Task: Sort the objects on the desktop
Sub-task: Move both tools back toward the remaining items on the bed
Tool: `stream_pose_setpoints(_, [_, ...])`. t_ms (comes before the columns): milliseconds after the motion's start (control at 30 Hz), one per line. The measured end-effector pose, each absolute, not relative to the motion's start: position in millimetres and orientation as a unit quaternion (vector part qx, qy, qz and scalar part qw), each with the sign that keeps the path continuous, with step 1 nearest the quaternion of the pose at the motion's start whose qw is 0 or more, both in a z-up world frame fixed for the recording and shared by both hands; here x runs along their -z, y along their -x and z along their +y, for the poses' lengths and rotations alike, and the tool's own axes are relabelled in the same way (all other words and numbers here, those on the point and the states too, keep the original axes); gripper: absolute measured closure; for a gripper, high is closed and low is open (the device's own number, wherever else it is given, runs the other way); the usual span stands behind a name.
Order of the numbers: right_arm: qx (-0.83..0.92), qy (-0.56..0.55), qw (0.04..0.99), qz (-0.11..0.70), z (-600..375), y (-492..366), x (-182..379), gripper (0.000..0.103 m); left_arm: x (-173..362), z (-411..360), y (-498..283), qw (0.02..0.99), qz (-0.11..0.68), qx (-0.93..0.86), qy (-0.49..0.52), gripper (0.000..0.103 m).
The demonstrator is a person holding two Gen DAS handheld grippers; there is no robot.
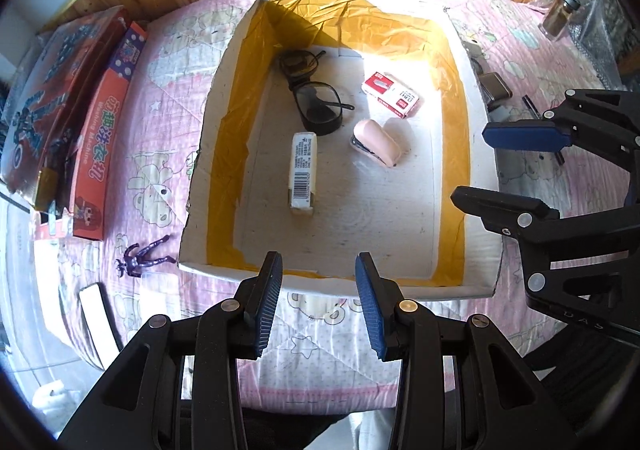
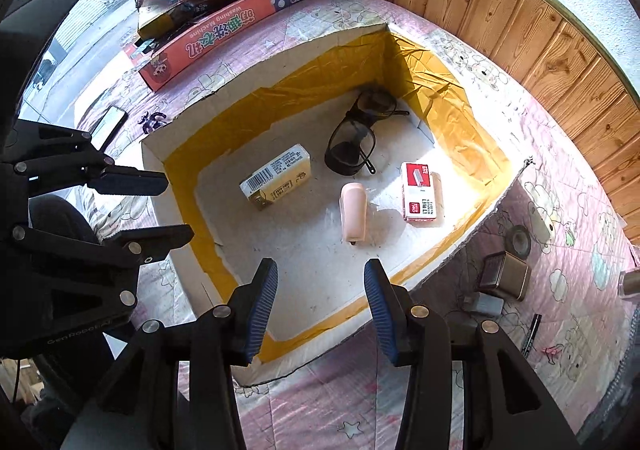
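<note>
A shallow white box [image 1: 208, 106] [image 2: 154, 154] lined with yellow tape lies on the pink quilt. Inside it are black glasses [image 1: 316, 98] [image 2: 352, 142], a red and white staple box [image 1: 390, 92] [image 2: 420, 190], a pink stapler [image 1: 378, 142] [image 2: 353, 212] and a white barcoded carton [image 1: 303, 170] [image 2: 276, 176]. My left gripper [image 1: 319, 304] hangs open above the box's near rim, holding nothing. My right gripper [image 2: 320, 306] is open over the box's near corner, also holding nothing; it shows at the right edge of the left wrist view [image 1: 492, 166].
Stacked toy boxes [image 1: 68, 106] [image 2: 224, 6] lie left of the white box. A purple figurine [image 1: 140, 258] and a phone [image 2: 110, 124] rest near them. Right of the white box are a metal tin [image 2: 506, 276], a tape roll [image 2: 520, 240], a pen [image 2: 532, 332] and a glass bottle [image 1: 560, 12].
</note>
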State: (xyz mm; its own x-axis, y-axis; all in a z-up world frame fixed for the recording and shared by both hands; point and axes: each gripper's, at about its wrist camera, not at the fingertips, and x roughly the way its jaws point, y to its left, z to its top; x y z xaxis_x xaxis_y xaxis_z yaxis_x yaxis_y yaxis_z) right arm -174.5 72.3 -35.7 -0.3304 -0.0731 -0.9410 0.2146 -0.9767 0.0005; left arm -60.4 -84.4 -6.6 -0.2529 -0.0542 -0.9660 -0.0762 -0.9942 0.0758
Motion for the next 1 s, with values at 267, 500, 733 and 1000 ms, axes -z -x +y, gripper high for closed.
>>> stream_pose_setpoints(267, [0.840, -0.532, 0.091, 0.057, 78, 145, 22, 0.054, -22, -58, 22, -0.020, 0.123, -0.843, 0.524, 0.063])
stream_pose_setpoints(500, [0.893, -0.439, 0.078, 0.060, 89, 104, 9, 0.053, -48, -21, -15, 0.012, 0.120, -0.890, 0.440, 0.063])
stream_pose_setpoints(733, [0.933, -0.356, 0.052, -0.018, 137, 49, 14, 0.051, -36, 32, -12, 0.090, 0.084, -0.892, 0.435, 0.059])
stream_pose_setpoints(1000, [0.919, -0.359, -0.045, -0.156, 248, 21, 48, 0.043, 9, 99, 42, 0.139, 0.062, -0.868, 0.473, 0.058])
